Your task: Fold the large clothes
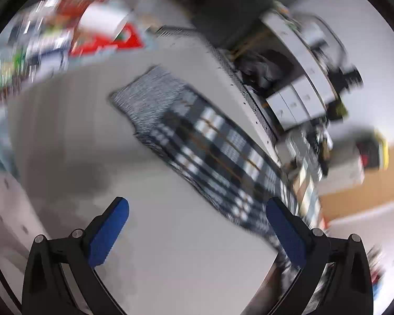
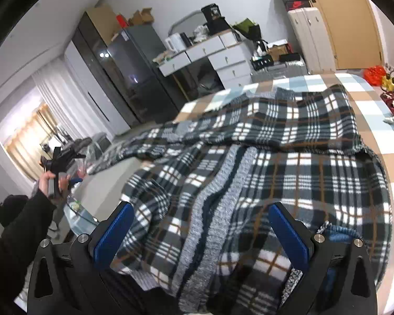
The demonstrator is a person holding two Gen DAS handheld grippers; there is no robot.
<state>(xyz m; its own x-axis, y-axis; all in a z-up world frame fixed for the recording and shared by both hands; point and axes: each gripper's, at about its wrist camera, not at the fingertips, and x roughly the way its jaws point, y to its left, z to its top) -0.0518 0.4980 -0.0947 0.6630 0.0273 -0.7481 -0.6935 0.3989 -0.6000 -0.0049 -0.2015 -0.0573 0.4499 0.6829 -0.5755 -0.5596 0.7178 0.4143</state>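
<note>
Early stage, judged: the plaid garment [image 2: 262, 162] is lying rumpled and unfolded across the checked bedspread [image 2: 375, 105], filling the centre and lower frame in the right view. Right hand-held gripper [image 2: 201, 232] is hovering over it, jaws wide apart, gripping nothing. Left hand-held gripper [image 1: 197, 229] is likewise gaping and empty; its view is blurred, showing a plaid sleeve [image 1: 210, 141] centre-right on a pale surface. Next move probably needs grabbing an edge and spreading it flat. White drawer unit [image 2: 218, 55] upper centre; dark cabinet [image 2: 123, 73] upper left.

Left wrist view looks down from afar, right from close above; both share the plaid garment [image 1: 212, 141].
</note>
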